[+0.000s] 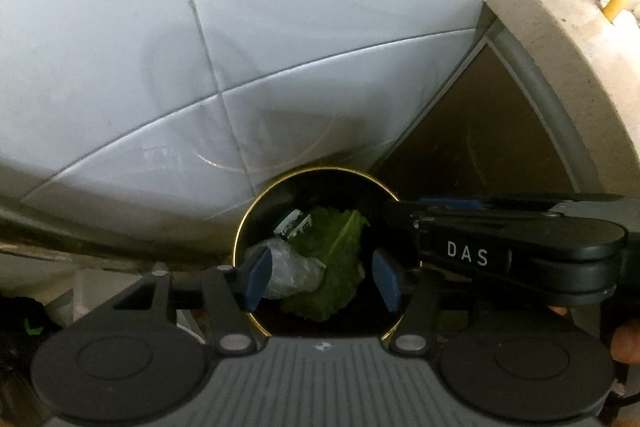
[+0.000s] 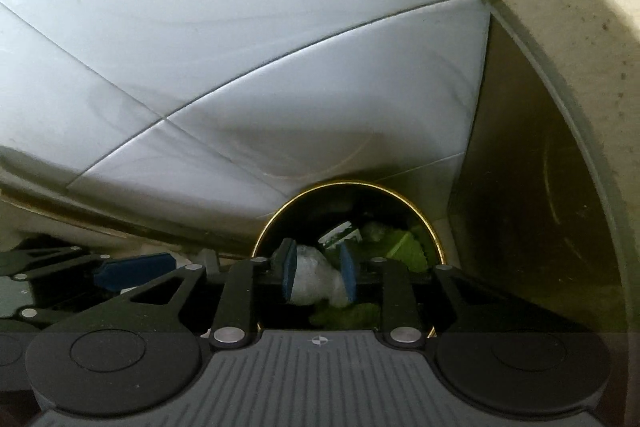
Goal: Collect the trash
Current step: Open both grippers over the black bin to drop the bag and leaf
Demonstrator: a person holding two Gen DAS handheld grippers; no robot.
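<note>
The crumpled clear plastic (image 1: 294, 271) and a green leaf (image 1: 334, 267) lie inside the gold-rimmed black bin (image 1: 240, 227). Both claws point steeply down over its mouth. The left gripper (image 1: 322, 279) stands open, holding nothing. The right gripper (image 2: 319, 277) brackets the plastic, pads parted, not pressing. White tiled wall (image 1: 280, 7) behind; a pale stone edge (image 1: 560, 27) to the right.

Left gripper (image 1: 322, 277) and right gripper (image 2: 318, 277): black linkage arms with silver rivets, blue pads on the fingers, ribbed grey body behind the jaws, white "DAS" lettering.
</note>
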